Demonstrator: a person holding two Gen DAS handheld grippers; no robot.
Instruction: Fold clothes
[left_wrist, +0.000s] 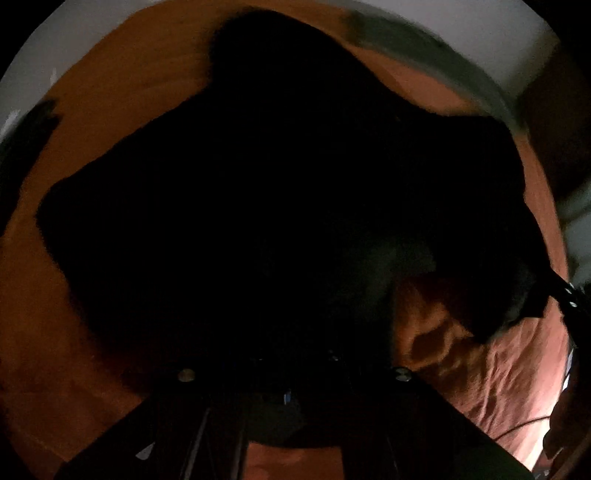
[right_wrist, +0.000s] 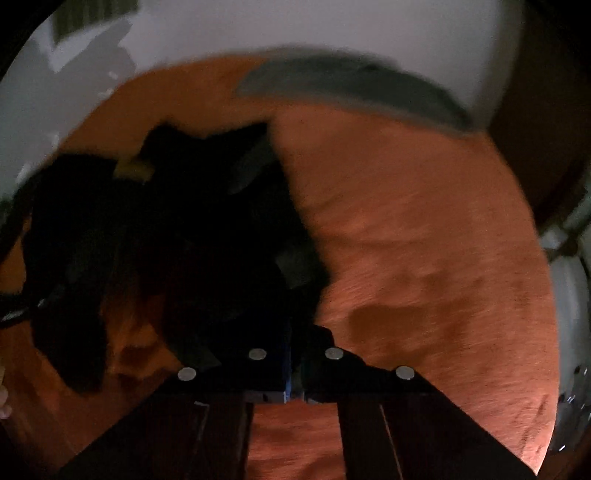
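The black garment (left_wrist: 280, 206) lies spread on the orange bedsheet (left_wrist: 491, 365), reaching toward the far edge, where a grey-green cloth (right_wrist: 347, 85) lies. The left gripper (left_wrist: 288, 397) has its jaws pressed together on the garment's near edge. The right gripper (right_wrist: 293, 373) pinches the garment's right edge.

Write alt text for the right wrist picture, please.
A black two-finger gripper, closed on the edge of a crumpled black garment, on an orange bedsheet. A grey-green cloth lies at the far edge.
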